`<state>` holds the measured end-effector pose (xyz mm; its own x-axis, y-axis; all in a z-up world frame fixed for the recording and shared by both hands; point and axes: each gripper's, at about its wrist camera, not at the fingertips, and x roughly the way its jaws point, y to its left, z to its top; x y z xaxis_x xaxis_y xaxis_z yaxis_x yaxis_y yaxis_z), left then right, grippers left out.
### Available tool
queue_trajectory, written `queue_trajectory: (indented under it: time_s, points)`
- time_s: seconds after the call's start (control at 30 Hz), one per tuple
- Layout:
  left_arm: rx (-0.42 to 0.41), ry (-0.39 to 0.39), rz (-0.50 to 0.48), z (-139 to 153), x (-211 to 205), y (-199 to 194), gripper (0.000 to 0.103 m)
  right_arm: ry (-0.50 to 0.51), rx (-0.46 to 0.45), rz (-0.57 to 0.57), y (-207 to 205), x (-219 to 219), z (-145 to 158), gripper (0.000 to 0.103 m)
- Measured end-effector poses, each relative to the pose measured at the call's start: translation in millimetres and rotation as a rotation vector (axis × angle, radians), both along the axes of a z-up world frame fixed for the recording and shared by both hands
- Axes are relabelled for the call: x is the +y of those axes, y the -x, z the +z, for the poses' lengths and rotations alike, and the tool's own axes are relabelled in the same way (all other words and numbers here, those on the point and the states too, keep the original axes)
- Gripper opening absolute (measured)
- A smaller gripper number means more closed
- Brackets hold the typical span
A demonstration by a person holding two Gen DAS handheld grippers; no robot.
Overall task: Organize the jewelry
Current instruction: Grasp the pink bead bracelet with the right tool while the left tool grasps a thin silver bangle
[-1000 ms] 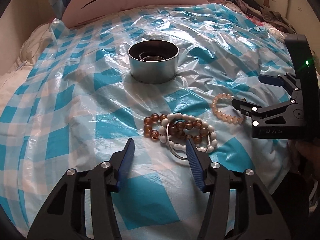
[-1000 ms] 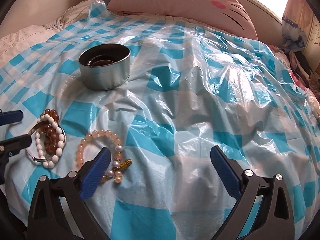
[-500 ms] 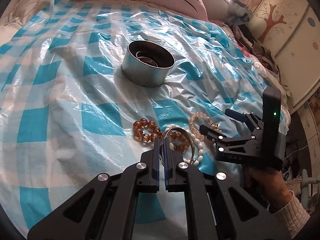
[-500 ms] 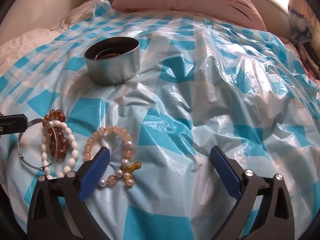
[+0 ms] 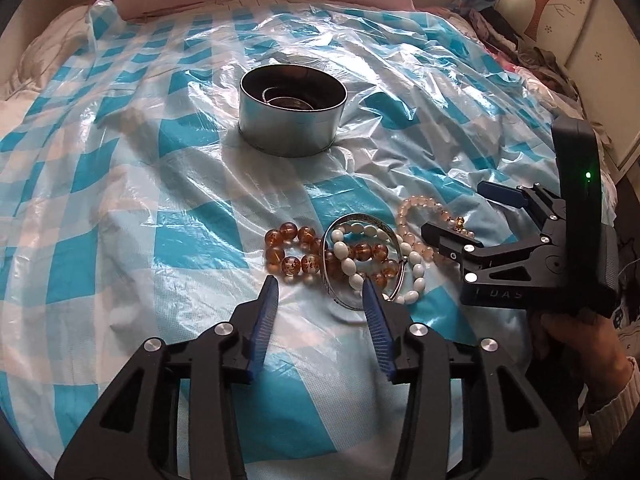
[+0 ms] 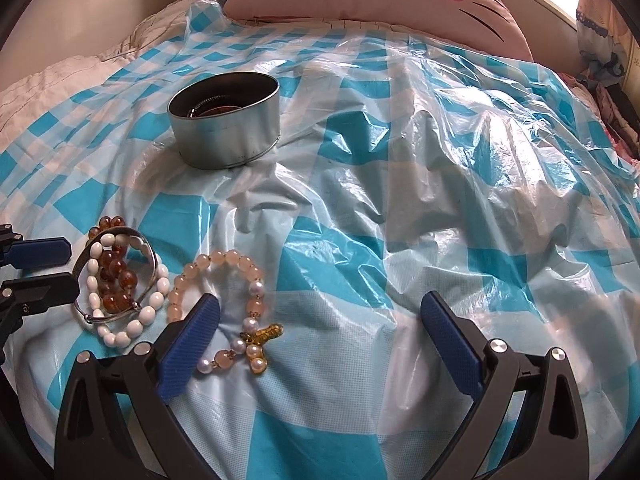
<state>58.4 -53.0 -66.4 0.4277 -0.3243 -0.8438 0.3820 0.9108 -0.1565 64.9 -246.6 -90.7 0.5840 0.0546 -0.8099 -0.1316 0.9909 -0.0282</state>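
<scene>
Left wrist view: the left hand-held gripper point(image 5: 320, 288) is spread wide and holds nothing, low over a blue-checked plastic sheet point(image 5: 120, 184) on a bed. Its right fingertip overlaps the near edge of a jewelry pile: a silver bangle point(image 5: 362, 264) lying over an amber bracelet point(image 5: 298, 252) and a white bracelet point(image 5: 348, 266). A pink bracelet point(image 5: 420, 220) lies just right of them, partly behind the right hand-held gripper point(image 5: 460, 216), which is also spread and empty. A metal tin point(image 5: 292, 128) stands farther back, with jewelry inside.

Right wrist view: the right hand-held gripper point(image 6: 320, 308) gapes wide, empty. The pink bracelet point(image 6: 216, 280), with pearls and a gold charm, lies beside its left finger. The bangle point(image 6: 116, 276), amber bracelet point(image 6: 116, 276) and white bracelet point(image 6: 156, 300) sit farther left, next to the left hand-held gripper point(image 6: 36, 268). The tin point(image 6: 226, 136) stands beyond
</scene>
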Motion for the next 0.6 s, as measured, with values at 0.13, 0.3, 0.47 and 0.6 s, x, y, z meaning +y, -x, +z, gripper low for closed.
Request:
queue_trajectory:
  time_s: [0.13, 0.3, 0.47, 0.6]
  points:
    - [-0.004, -0.003, -0.005, -1, -4, -1, 0.028, -0.001, 0.0, 0.0, 0, 0, 0, 0.096]
    - [-0.035, 0.013, -0.043, 7, -3, 7, 0.003, -0.001, 0.0, -0.001, 0, 0, 0, 0.096]
    - [0.001, 0.131, 0.029, 12, 23, -1, 0.002, 0.005, -0.008, -0.005, 3, 0, 2, 0.096]
    - [0.001, 0.059, 0.007, 5, 15, 1, 0.002, 0.007, -0.044, -0.016, 13, -3, 8, 0.096]
